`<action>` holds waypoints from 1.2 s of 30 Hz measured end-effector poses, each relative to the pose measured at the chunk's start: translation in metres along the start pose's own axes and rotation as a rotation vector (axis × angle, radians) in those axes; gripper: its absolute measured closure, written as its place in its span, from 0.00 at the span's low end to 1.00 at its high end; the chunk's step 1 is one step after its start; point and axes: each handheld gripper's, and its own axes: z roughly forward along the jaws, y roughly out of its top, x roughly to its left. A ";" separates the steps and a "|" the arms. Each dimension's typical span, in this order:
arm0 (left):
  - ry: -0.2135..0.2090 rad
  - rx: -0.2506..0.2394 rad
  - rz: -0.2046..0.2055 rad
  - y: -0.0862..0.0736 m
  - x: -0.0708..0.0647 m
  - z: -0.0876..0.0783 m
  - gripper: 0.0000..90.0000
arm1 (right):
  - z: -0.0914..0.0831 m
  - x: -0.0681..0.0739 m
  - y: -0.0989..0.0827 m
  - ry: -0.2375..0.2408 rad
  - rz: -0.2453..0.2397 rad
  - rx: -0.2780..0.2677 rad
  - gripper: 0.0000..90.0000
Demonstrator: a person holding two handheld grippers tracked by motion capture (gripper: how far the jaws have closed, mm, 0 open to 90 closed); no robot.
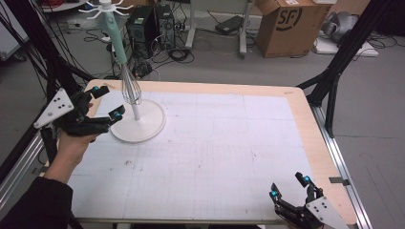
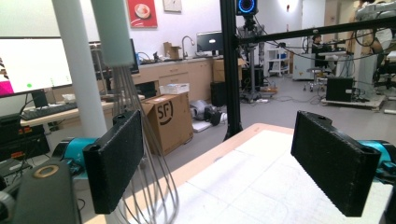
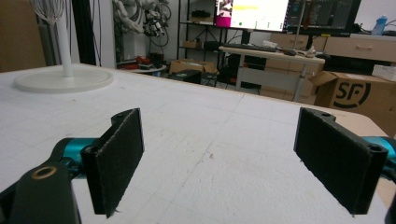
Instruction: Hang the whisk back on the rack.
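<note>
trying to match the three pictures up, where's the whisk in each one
High view: the whisk hangs upper left, wires beside the pole of the white stand.
Left gripper view: its wires hang at the left, just behind the near black pad.
Right gripper view: its wires sit in the top left corner.
Shared landmark: the stand's white pole.

Whisk (image 1: 125,62): mint-green handle, bare silver wires; stand (image 1: 138,121) white, pole and round base alike. Surface (image 1: 219,148) is a white mat with a faint grid, pale wood edge. Both claws, left (image 1: 106,101) and right (image 1: 289,186): black jaws, teal fittings, grey dotted plates.
</note>
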 end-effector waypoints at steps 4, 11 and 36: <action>-0.001 0.001 -0.011 -0.009 -0.006 -0.004 0.19 | 0.001 0.000 0.000 0.003 -0.004 -0.001 0.17; -0.015 0.010 -0.020 -0.024 -0.023 -0.011 0.18 | 0.002 0.001 0.001 -0.009 -0.002 -0.004 0.17; -0.073 0.025 -0.063 -0.061 -0.061 -0.015 0.18 | -0.004 -0.002 0.001 -0.056 0.011 -0.017 0.17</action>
